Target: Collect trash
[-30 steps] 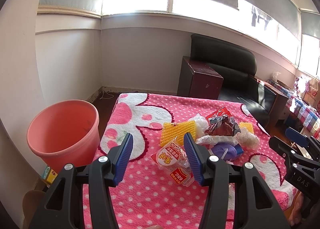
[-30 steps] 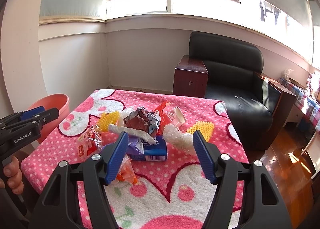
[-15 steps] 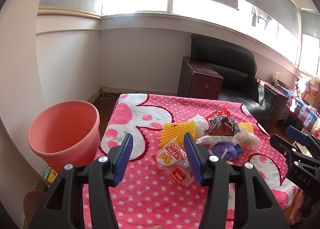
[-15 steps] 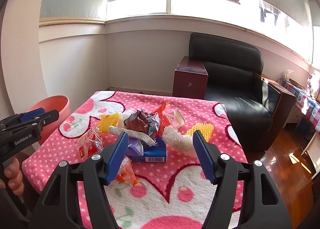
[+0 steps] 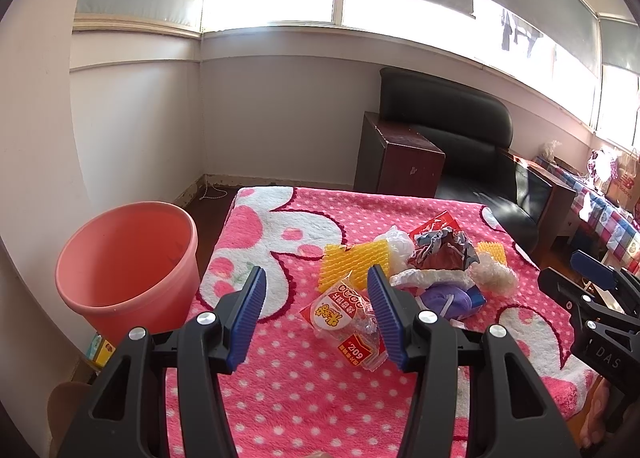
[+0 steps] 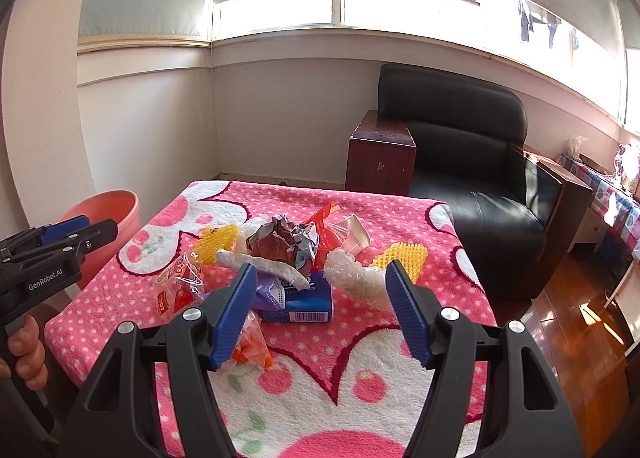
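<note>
A heap of trash lies mid-table on the pink dotted blanket (image 5: 288, 386): a clear red-and-white snack wrapper (image 5: 344, 318), a yellow mesh pad (image 5: 354, 260), a crumpled brown-and-silver wrapper (image 6: 282, 244), a blue tissue box (image 6: 306, 300), bubble wrap (image 6: 352, 278) and a second yellow mesh pad (image 6: 402, 258). My left gripper (image 5: 316, 316) hangs open over the near left of the blanket, short of the snack wrapper. My right gripper (image 6: 320, 312) is open too, above the near side of the heap, touching nothing. An orange-pink bucket (image 5: 124, 266) stands on the floor left of the table.
Behind the table are a dark red cabinet (image 5: 400, 153) and a black leather armchair (image 6: 464, 161). Wooden floor (image 6: 584, 322) shows on the right. A person's fingers (image 6: 26, 354) hold the left gripper's handle. Walls close the far and left sides.
</note>
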A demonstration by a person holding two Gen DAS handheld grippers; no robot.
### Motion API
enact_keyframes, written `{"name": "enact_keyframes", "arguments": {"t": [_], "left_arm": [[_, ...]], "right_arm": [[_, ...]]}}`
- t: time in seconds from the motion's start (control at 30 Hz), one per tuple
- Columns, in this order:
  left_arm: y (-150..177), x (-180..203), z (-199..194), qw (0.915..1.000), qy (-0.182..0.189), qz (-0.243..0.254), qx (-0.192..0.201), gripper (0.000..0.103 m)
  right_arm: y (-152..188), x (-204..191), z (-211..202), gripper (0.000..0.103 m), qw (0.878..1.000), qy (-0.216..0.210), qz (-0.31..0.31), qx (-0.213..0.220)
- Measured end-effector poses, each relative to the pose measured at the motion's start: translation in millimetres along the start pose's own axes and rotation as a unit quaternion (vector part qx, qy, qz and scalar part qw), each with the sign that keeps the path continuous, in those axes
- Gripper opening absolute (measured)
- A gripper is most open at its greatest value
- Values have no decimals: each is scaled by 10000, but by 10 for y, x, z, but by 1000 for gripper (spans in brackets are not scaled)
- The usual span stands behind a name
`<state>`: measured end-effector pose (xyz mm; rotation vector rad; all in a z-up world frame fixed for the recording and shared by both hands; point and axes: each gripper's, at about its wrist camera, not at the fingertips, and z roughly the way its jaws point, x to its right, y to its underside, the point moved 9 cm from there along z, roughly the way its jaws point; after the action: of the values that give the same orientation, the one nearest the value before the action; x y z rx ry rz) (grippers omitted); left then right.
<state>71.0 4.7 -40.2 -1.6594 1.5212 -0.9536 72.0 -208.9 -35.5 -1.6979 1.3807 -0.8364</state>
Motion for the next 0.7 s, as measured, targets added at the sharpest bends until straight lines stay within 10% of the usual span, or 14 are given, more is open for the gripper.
{"name": "enact_keyframes", "arguments": {"t": [0.7], "left_arm": [[117,14,87,9993,273,101,-226,53]], "right_arm": [[105,131,65,67,9997,34,205,-96]]}}
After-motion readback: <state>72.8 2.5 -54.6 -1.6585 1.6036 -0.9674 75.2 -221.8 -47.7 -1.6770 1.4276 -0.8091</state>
